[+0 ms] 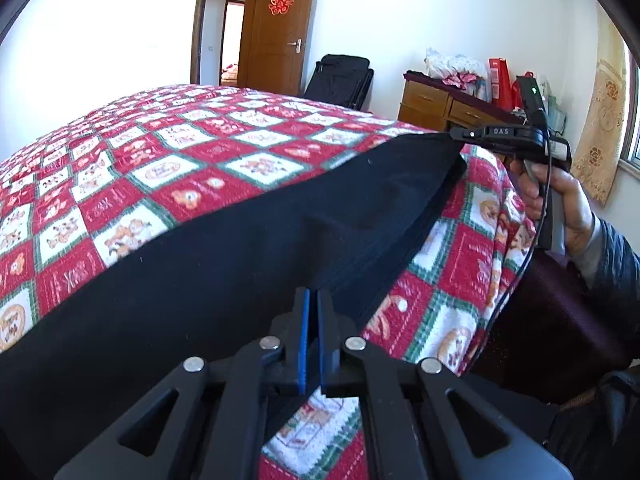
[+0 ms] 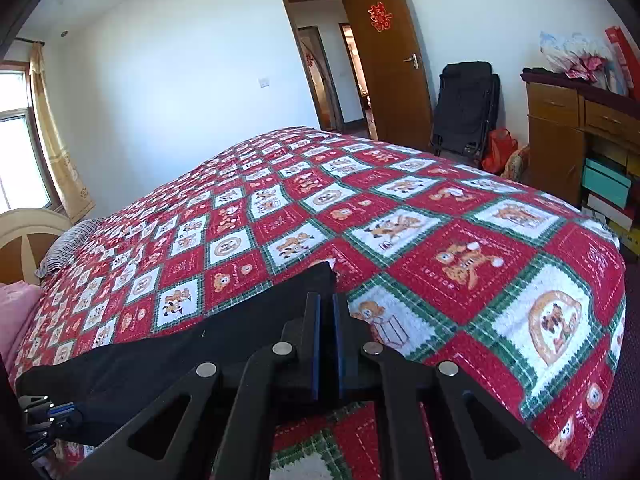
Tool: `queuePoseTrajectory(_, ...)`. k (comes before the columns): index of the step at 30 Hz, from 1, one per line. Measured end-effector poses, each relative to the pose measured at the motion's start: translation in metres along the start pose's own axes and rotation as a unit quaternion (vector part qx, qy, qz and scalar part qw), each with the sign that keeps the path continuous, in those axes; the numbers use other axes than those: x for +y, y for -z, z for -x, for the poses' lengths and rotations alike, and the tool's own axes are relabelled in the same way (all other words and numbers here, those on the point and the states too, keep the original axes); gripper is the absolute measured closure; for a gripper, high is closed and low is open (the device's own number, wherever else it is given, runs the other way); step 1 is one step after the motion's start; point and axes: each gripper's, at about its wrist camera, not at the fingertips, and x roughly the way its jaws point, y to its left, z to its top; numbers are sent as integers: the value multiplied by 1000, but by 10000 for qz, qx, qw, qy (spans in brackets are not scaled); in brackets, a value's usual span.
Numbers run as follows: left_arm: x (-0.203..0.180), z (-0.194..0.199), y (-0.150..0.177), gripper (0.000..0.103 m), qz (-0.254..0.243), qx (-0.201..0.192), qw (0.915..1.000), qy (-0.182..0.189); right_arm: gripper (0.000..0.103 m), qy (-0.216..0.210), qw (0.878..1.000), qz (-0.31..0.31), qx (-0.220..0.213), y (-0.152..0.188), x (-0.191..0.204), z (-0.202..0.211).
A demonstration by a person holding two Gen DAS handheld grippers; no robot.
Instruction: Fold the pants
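Left gripper [image 1: 313, 300] and right gripper [image 2: 326, 304] both clamped on black pants [image 1: 240, 248] edge along bedspread [image 2: 440, 220] near edge. Likely mid-fold; next carry that edge across evenly.

Bright bedroom around you.
White walls, open wooden door [image 2: 384, 60], quilted bed [image 2: 400, 208], wooden dresser [image 2: 560, 128], sunlit window [image 2: 16, 152].

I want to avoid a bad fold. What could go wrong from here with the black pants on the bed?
1. Each gripper, left gripper and right gripper, pinches only the black pants' edge, which may slip out.
2. Part of the patterned blanket could be caught and pulled along.
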Motion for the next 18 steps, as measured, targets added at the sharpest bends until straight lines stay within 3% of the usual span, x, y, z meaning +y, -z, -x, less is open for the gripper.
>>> queuePoseTrajectory(12, 2, -6, 17, 99, 170, 114, 9998, 76, 97, 139, 9990, -123, 404, 17, -12, -4)
queuePoseTrajectory(18, 6, -10, 20, 99, 168, 209, 9996, 31, 97, 7, 9999, 108, 77, 11, 2, 19)
